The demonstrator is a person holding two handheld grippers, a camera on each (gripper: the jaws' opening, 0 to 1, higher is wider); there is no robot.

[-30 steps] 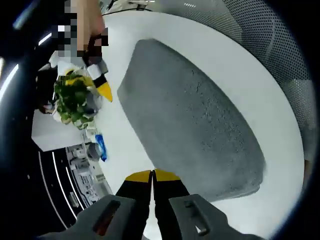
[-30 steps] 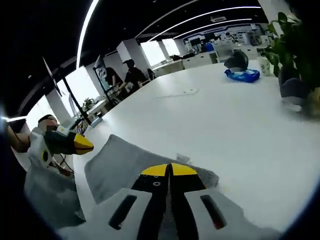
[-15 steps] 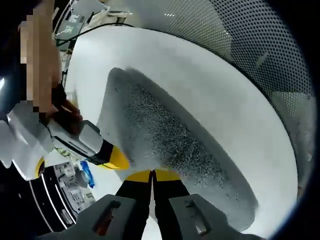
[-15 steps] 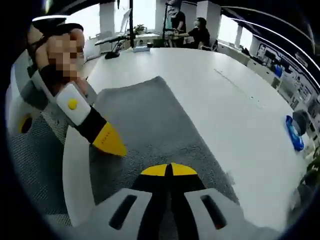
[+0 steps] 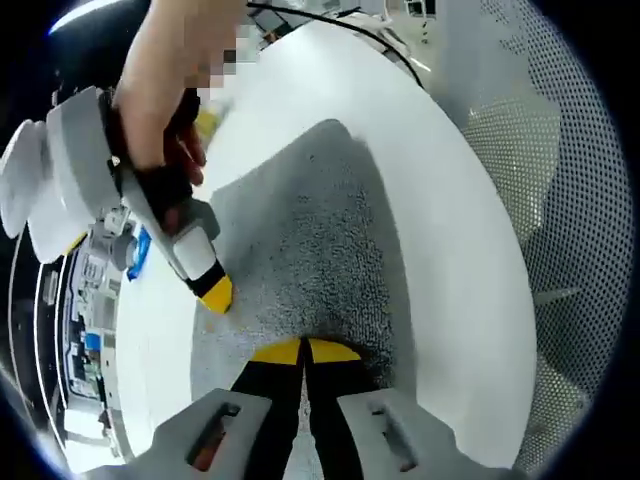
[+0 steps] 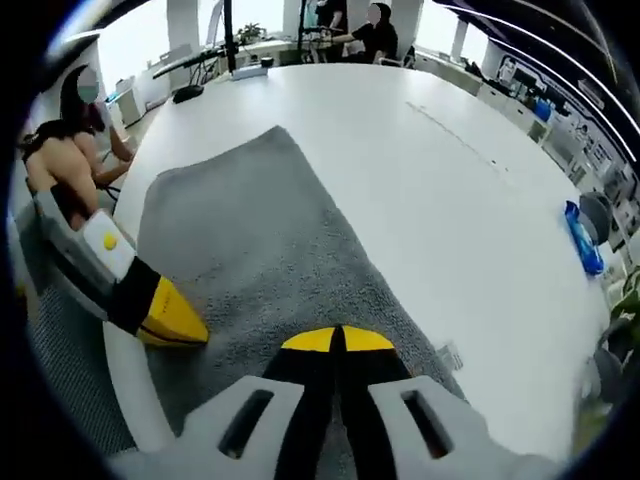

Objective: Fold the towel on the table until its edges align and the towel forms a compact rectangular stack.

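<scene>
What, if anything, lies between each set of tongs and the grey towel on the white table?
Nothing visible. The left tongs and right tongs both sit with closed tips right at the towel, on the table.

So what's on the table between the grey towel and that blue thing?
Nothing. In the right gripper view, only bare white table lies between the towel and the blue thing.

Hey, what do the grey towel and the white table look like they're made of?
The towel looks like soft terry or microfibre cloth: grey, with a nubbly, speckled pile and a small sewn tag at one edge. The table looks like a smooth, matte white laminate or painted top, faintly glossy; which one, I cannot tell.
</scene>
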